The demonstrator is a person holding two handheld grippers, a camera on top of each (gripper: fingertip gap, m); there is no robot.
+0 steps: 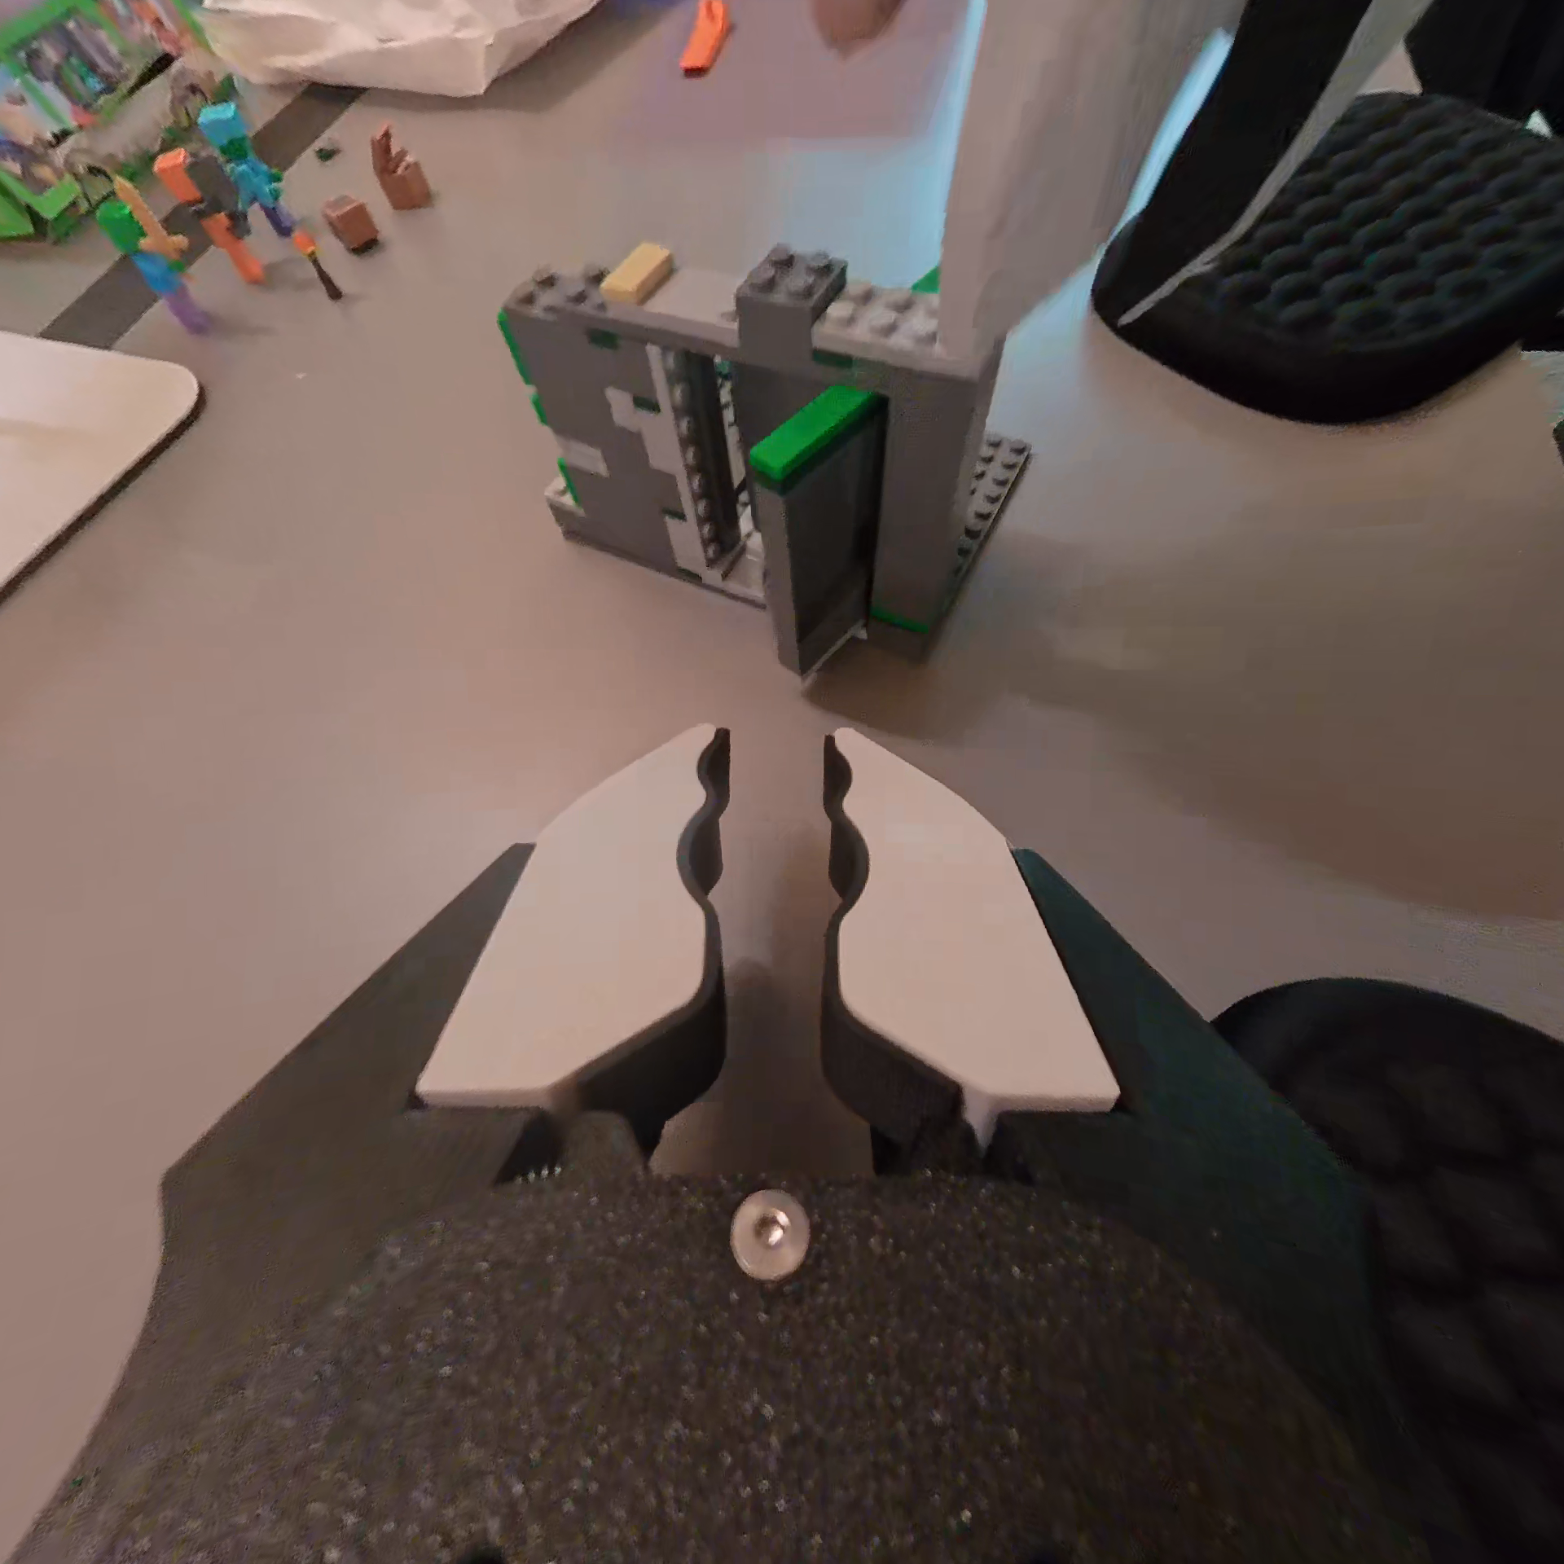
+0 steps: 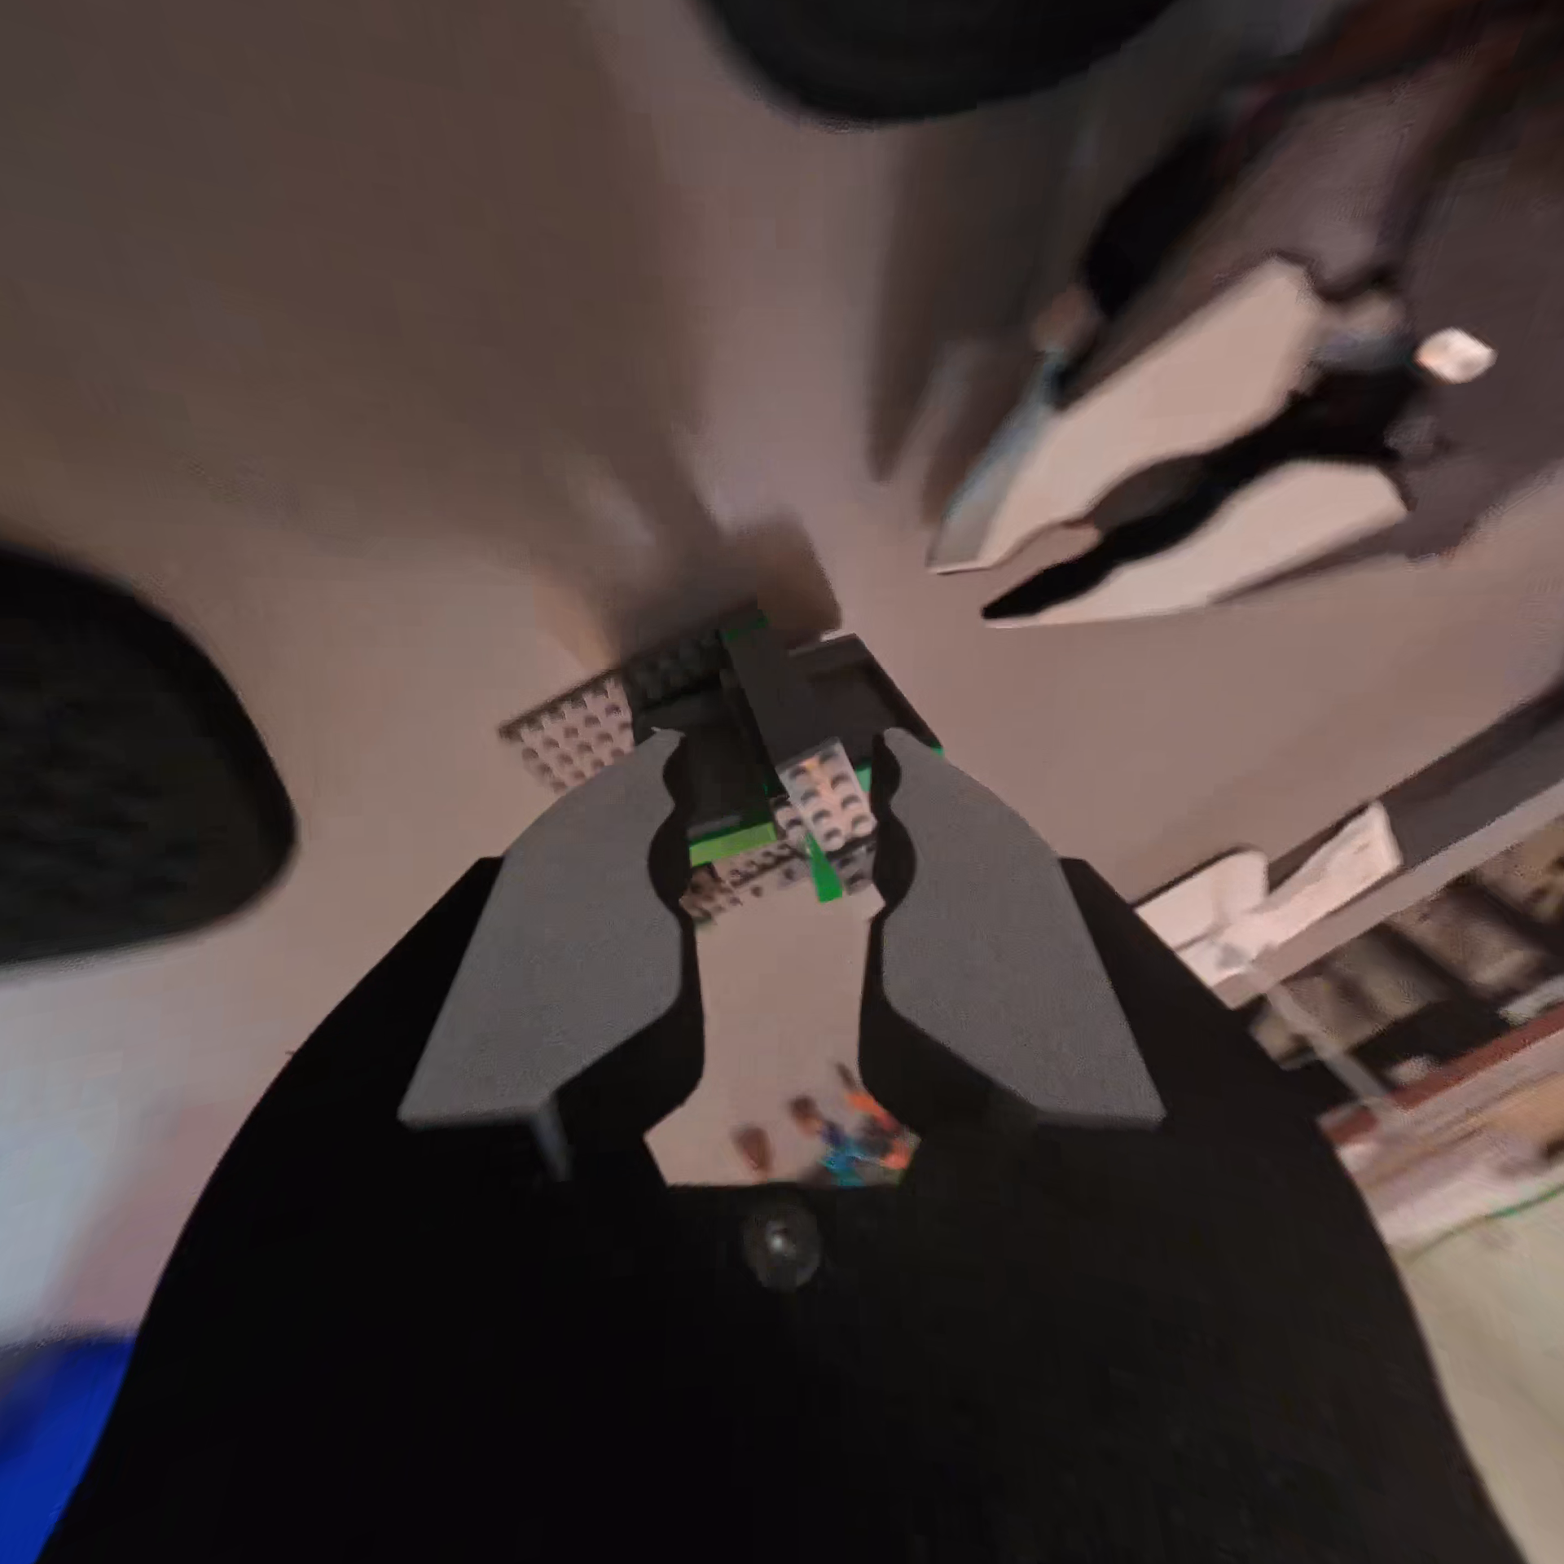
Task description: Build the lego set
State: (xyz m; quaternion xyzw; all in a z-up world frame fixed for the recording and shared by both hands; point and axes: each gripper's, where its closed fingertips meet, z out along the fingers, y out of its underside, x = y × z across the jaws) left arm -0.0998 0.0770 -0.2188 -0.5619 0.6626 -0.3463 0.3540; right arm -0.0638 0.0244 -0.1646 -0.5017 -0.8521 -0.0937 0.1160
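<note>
Left gripper (image 1: 776,745) up front, hovering low over the grey table (image 1: 338,677), jaws parted by a narrow gap and nothing between them. Just beyond its tips stands the lego build (image 1: 762,448), upright on the table: a grey wall with green accents, a hinged door panel capped by a green tile (image 1: 812,436) swung out toward the gripper. On top of the build sit a tan tile (image 1: 636,272) and a dark grey 2x2 brick (image 1: 791,283). Farther back and to the left of the build, a cluster of minifigures (image 1: 203,212), two small brown pieces (image 1: 377,199) beside them, and a box with green edging (image 1: 59,110) behind. Well past the build lies an orange piece (image 1: 704,38) by a white bag (image 1: 381,42).

Over to the right wrist view, heavily blurred: the right gripper (image 2: 783,749) has its jaws apart, tips on either side of the build's top (image 2: 766,745); whether they touch it, I can't tell. The left gripper (image 2: 1185,499) shows beyond the build, to the right.
</note>
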